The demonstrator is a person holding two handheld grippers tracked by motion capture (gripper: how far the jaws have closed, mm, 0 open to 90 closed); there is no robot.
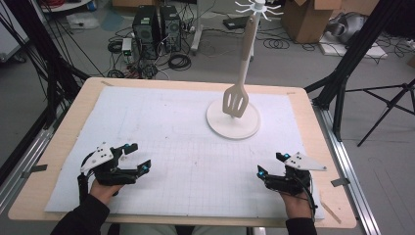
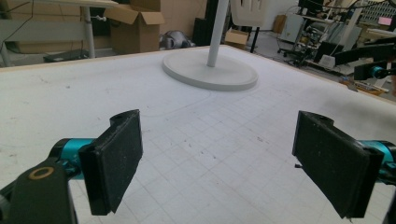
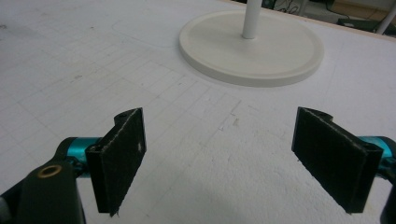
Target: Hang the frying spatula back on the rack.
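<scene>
A white utensil stand has a round base (image 1: 233,122) at the mat's back right. Its pole (image 1: 249,34) rises to a ring of hooks (image 1: 258,7). A cream slotted spatula (image 1: 236,100) hangs from the hooks, its blade just above the base. My left gripper (image 1: 138,157) rests near the front left of the mat, open and holding nothing. At the front right my right gripper (image 1: 271,164) is also open and empty. In the left gripper view the base (image 2: 210,70) lies ahead of the wide-apart pads (image 2: 114,158). The right gripper view shows the base (image 3: 252,46) close ahead.
A white gridded mat (image 1: 186,147) covers the wooden table (image 1: 63,142). On the floor behind it are computer towers (image 1: 156,29), cables and cardboard boxes (image 1: 308,19). Black tripod legs (image 1: 342,73) stand off the table's right and left edges.
</scene>
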